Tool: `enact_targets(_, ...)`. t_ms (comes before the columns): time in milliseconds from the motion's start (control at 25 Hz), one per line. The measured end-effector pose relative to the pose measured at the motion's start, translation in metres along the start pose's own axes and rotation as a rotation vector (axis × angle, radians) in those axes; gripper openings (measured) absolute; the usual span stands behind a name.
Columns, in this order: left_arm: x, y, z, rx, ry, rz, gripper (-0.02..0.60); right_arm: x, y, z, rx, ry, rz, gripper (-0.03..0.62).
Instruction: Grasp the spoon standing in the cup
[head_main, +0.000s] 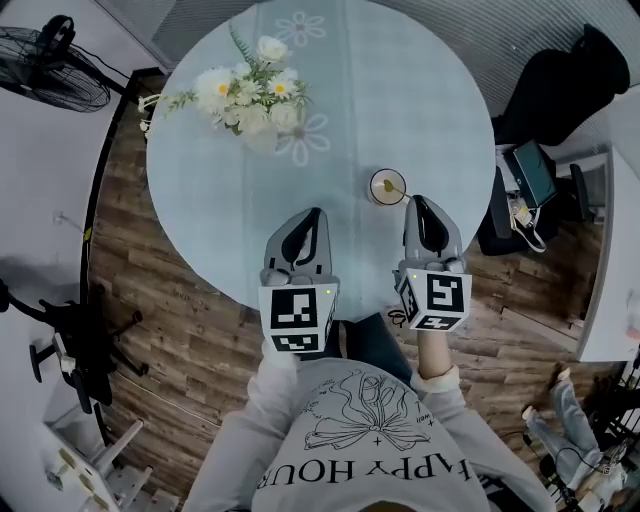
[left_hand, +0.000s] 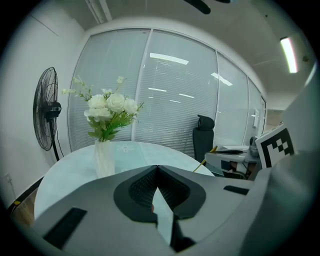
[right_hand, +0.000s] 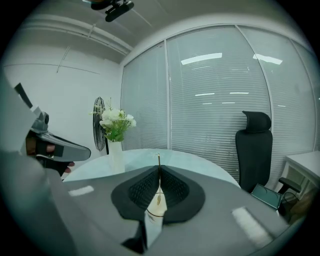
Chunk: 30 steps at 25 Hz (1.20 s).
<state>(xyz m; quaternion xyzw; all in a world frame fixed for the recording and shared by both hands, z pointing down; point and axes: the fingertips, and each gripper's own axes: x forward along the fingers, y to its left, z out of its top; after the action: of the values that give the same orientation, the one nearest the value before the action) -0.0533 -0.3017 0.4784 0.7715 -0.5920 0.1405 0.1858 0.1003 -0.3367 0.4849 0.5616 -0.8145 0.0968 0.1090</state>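
My right fingers (right_hand: 175, 187) were clamped on the spoon (right_hand: 159, 161) standing in the cup (head_main: 388, 187), left fingers (left_hand: 142, 187) together, empty, near that cup, and I judged a skewed pull could topple it.

Cup (head_main: 388, 187) was small and cream-white with a thin dark rim, upright on the pale round table (head_main: 400, 90) – on the person's right side, near the edge closest to them. Spoon (right_hand: 159, 161) was slim and gold-coloured, standing in the cup with its lower end inside and the stem close to upright. The stem ran up between the jaws of the right gripper (right_hand: 159, 169), which were closed on it – the handle's tip poked out just above the jaw tips.
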Motion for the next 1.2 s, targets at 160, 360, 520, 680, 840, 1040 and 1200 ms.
enact_targets(160, -0.009, -0.004, 0.017, 0.013, -0.038, -0.007, 0.006, -0.012, -0.002, 0.022, 0.006, -0.043, -0.020, 0.015)
enact_targets(360, -0.023, -0.012, 0.038, 0.028, -0.090, -0.022, 0.006, -0.029, -0.004, 0.045, 0.012, -0.092, -0.043, 0.015)
enact_targets(520, -0.032, -0.017, 0.052, 0.046, -0.122, -0.037, 0.006, -0.041, -0.004, 0.061, 0.014, -0.127, -0.061, 0.015)
enact_targets(680, -0.038, -0.024, 0.066, 0.058, -0.158, -0.056, 0.006, -0.053, -0.007, 0.074, 0.026, -0.157, -0.084, 0.015)
enact_targets(840, -0.043, -0.033, 0.080, 0.074, -0.192, -0.081, 0.006, -0.066, -0.010, 0.089, 0.024, -0.194, -0.109, 0.015)
enact_targets(1040, -0.048, -0.047, 0.098, 0.090, -0.234, -0.117, 0.006, -0.083, -0.018, 0.105, 0.016, -0.235, -0.151, 0.015)
enact_targets(1200, -0.051, -0.058, 0.106, 0.101, -0.255, -0.139, 0.006, -0.095, -0.025, 0.114, 0.014, -0.255, -0.176, 0.015)
